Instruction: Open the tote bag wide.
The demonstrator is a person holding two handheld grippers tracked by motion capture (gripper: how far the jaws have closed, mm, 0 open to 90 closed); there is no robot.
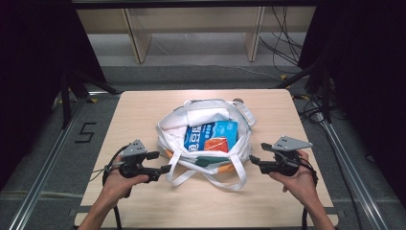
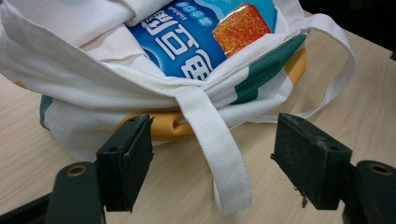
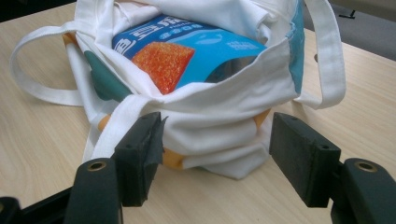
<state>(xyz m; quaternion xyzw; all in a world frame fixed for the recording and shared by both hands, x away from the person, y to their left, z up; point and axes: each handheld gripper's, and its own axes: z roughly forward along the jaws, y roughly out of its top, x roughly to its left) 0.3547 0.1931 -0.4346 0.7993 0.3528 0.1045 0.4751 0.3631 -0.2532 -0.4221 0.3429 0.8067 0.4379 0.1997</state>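
Blue packet lies inside the open bag mid-table; left gripper and right gripper flank it, jaws spread and empty, so next comes pinching the strap or rim.

A pale wood-grain worktop stood on a grey floor. One thing lay directly on it: a white cloth tote bag with green and orange patches, slumped open near the worktop's middle. The bag's white strap loops trailed flat on the wood on the side of the bag nearer the person. All around the bag the wood was bare.
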